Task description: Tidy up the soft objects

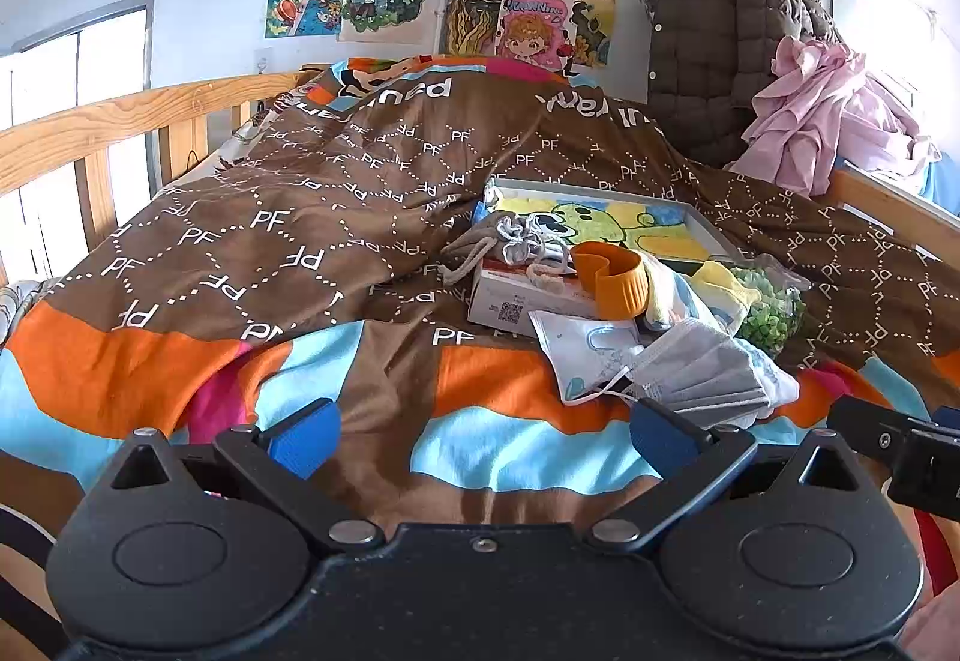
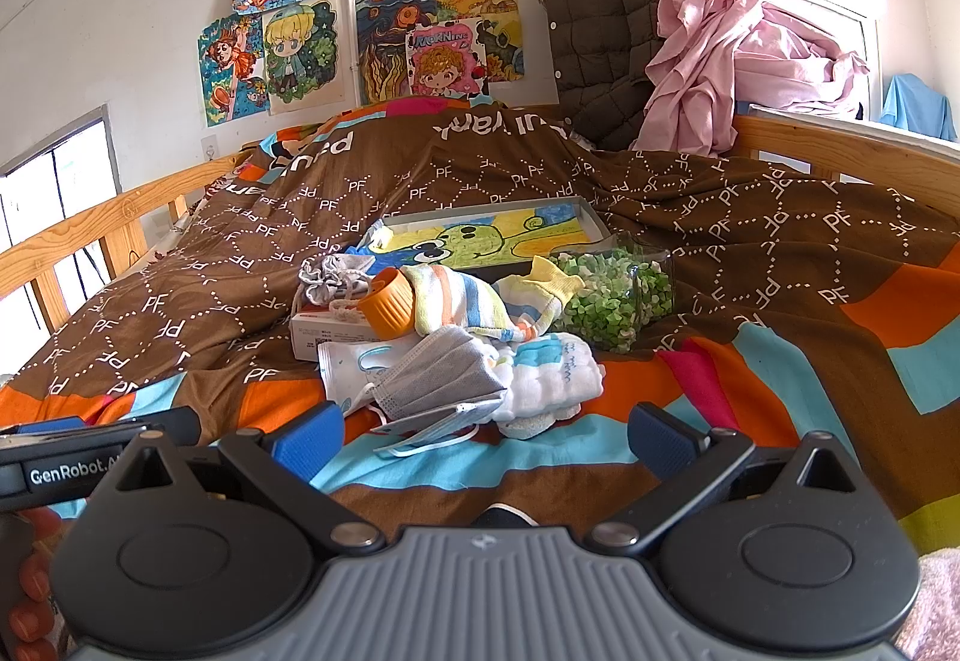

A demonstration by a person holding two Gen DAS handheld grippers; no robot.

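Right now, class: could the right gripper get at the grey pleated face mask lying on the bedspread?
Probably yes. The right gripper is open and empty, and the grey pleated face mask lies at the near edge of the pile, just ahead of it, with only bare bedspread between.

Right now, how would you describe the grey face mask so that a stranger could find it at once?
Start at the bed's brown and orange duvet and find the small pile of things in its middle. At the near edge of that pile, in front of the orange ribbed cup, lies the grey face mask, partly over a white mask. It alone is grey, pleated and has white ear loops.
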